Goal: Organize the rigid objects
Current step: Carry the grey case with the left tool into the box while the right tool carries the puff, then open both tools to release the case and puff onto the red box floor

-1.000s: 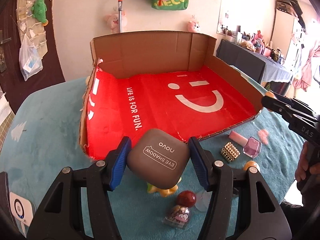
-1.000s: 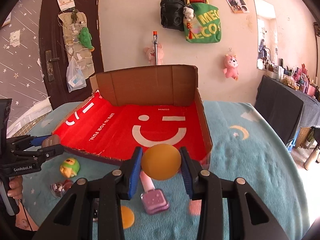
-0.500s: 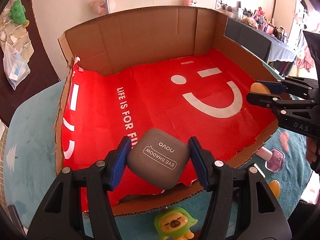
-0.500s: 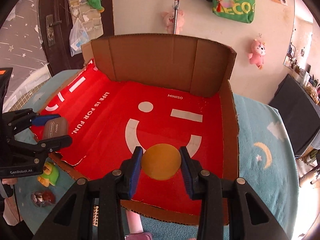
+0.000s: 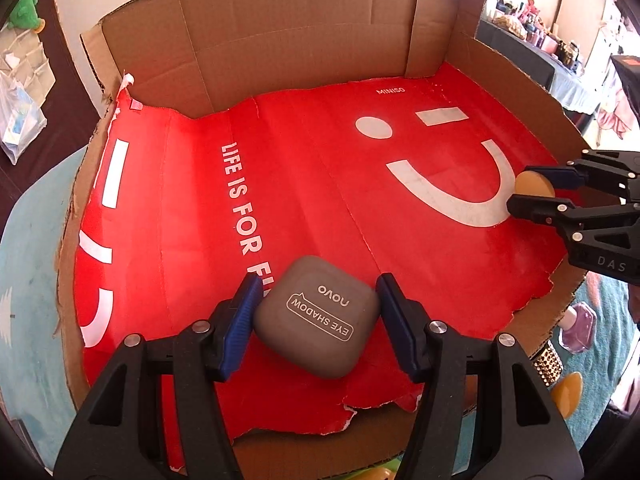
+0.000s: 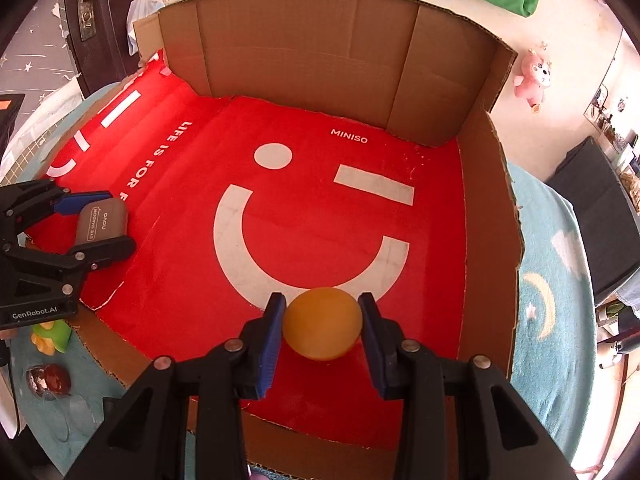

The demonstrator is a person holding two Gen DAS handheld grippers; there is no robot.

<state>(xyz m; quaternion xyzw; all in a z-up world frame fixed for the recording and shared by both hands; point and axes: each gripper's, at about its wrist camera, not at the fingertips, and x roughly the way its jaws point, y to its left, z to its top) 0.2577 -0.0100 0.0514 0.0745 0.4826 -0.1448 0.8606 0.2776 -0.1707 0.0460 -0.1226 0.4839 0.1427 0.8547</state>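
I have both loads over the red-lined cardboard box (image 6: 488, 216): placing is the step in hand. My left gripper (image 5: 316, 316) clamps the grey eye-shadow case (image 5: 318, 316) near the box's front-left edge; my right gripper (image 6: 322, 326) pinches the orange ball (image 6: 322, 324) near its front-right. Next I should lower each to the liner and spread the fingers gently, since the ball may roll.
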